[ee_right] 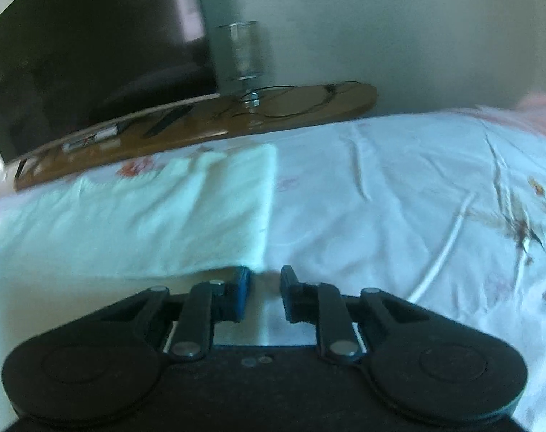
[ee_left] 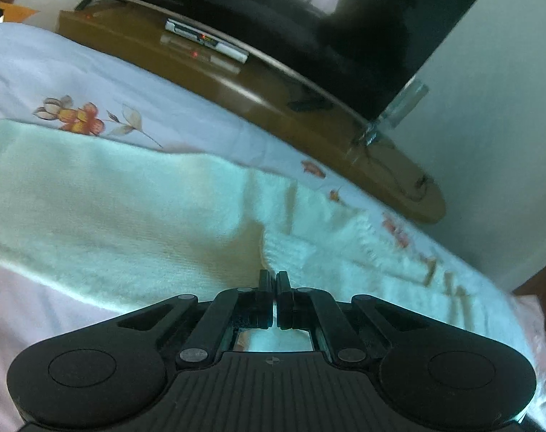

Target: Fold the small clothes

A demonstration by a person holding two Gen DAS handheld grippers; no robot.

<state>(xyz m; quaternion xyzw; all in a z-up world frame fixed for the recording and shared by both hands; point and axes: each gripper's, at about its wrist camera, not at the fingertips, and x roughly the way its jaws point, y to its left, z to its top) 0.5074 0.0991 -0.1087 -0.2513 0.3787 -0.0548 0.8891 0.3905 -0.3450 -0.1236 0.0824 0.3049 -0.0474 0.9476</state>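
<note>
We judge the pale mint fluffy knitted garment (ee_left: 136, 208) soft and light, best taken at its edges: left gripper (ee_left: 273, 277) clenched on its fold, right gripper (ee_right: 265, 275) parted at its corner, grip unclear.

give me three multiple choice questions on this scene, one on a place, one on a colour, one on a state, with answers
1. Where does the pale mint knitted garment lie?
A. on the white floral bedsheet
B. on the brown wooden TV stand
C. on the floor

2. What colour are the printed flowers on the bedsheet near the garment?
A. blue
B. orange-red
C. purple

3. How do the left tongs stand?
A. wide open
B. shut, pads nearly together
C. out of view

Answers:
1 A: the garment is spread over the sheet, with the stand behind the bed.
2 B: an orange-red bloom shows beside the garment's far edge in the left wrist view.
3 B: only a thin slit shows between the pads at the garment's edge; whether they pinch fabric cannot be told.
</note>
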